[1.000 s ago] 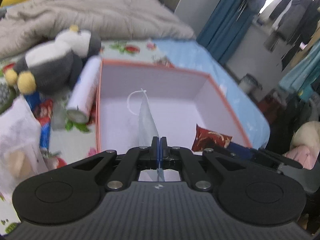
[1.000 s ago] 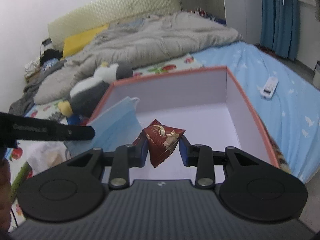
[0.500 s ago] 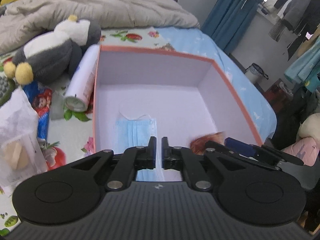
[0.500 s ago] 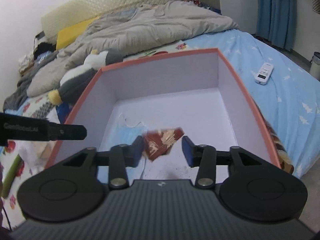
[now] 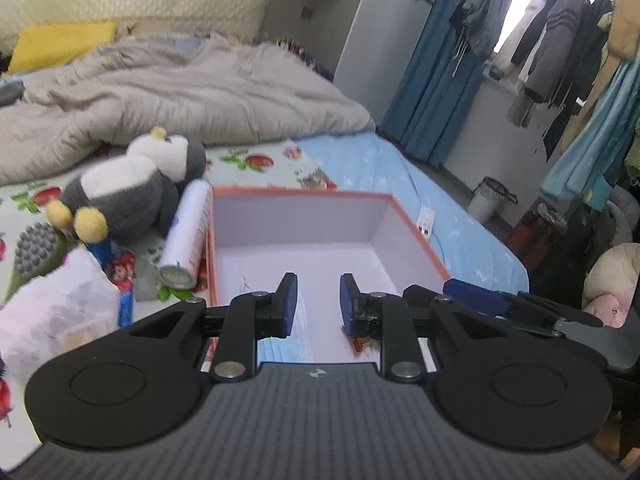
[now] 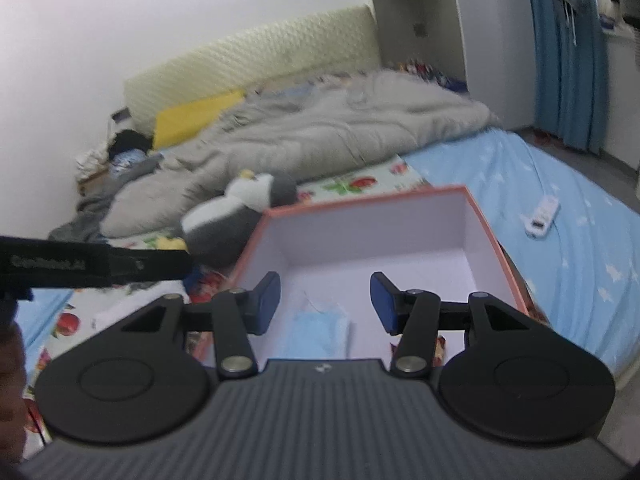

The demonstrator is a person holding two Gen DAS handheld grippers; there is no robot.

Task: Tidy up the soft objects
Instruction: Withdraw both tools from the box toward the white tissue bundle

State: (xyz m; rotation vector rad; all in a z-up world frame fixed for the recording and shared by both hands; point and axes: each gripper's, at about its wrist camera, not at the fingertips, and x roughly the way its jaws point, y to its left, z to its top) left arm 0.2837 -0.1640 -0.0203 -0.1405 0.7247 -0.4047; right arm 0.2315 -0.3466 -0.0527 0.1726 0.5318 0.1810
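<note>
An orange-rimmed box (image 5: 300,193) with a white inside stands on the bed. A blue face mask (image 6: 318,330) lies flat on its floor near the front wall, also showing as the mask (image 5: 280,350) in the left wrist view. A red snack packet (image 5: 360,343) lies beside it, mostly hidden behind a finger. My left gripper (image 5: 316,300) hovers above the box's near edge, its jaws opening with nothing between them. My right gripper (image 6: 324,300) hangs over the same edge, jaws opening, also empty. A grey-and-white penguin plush (image 5: 132,192) lies left of the box.
A white spray can (image 5: 188,236) lies against the box's left wall. A white plastic bag (image 5: 48,312) and a green studded brush (image 5: 36,252) sit at the left. A grey quilt (image 5: 180,92) covers the far bed. A white remote (image 6: 542,218) lies right of the box.
The left gripper let go of the mask and the right let go of the red packet; both now lie in the box. Both grippers rose, drew back and opened wider.
</note>
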